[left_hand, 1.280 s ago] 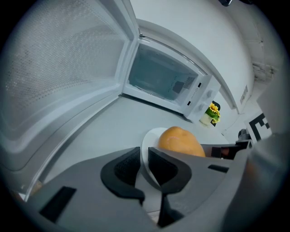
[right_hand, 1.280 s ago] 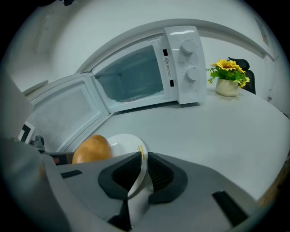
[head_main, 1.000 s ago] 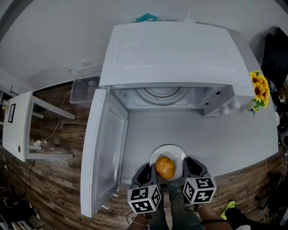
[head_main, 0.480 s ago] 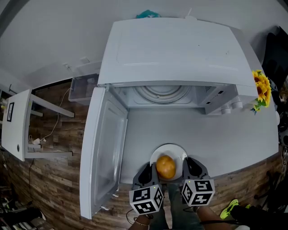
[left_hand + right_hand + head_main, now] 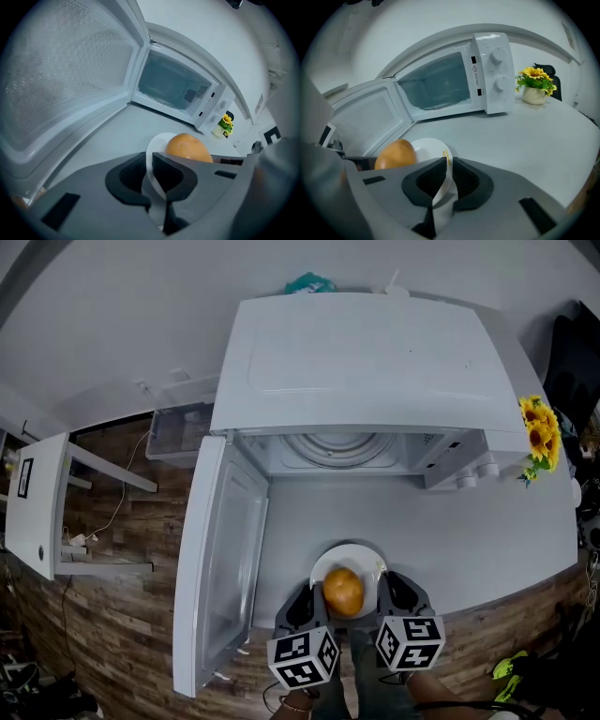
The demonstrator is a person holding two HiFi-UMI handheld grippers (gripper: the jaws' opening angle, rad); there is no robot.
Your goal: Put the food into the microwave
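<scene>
A round orange-brown bun [image 5: 344, 589] lies on a white plate [image 5: 360, 555] near the front edge of the grey counter. My left gripper [image 5: 313, 600] is shut on the plate's left rim [image 5: 151, 164], and my right gripper [image 5: 385, 593] is shut on its right rim [image 5: 444, 178]. The bun [image 5: 187, 146] sits just beyond the left jaws, and the same bun [image 5: 395, 153] lies to the left of the right jaws. Straight ahead stands the white microwave [image 5: 356, 362], its door [image 5: 217, 563] swung open to the left. Its glass turntable [image 5: 339, 443] shows inside the cavity [image 5: 437, 86].
A pot of yellow sunflowers [image 5: 537, 432] stands right of the microwave, by its two knobs [image 5: 497, 55]. Bare grey counter [image 5: 469, 531] lies between the plate and the microwave. On the wooden floor to the left are a clear plastic bin [image 5: 173, 427] and a white stand [image 5: 42, 498].
The head view has shifted slightly, so the microwave sits a little lower in the picture. The plate and both grippers stay in the same place near the counter's front edge.
</scene>
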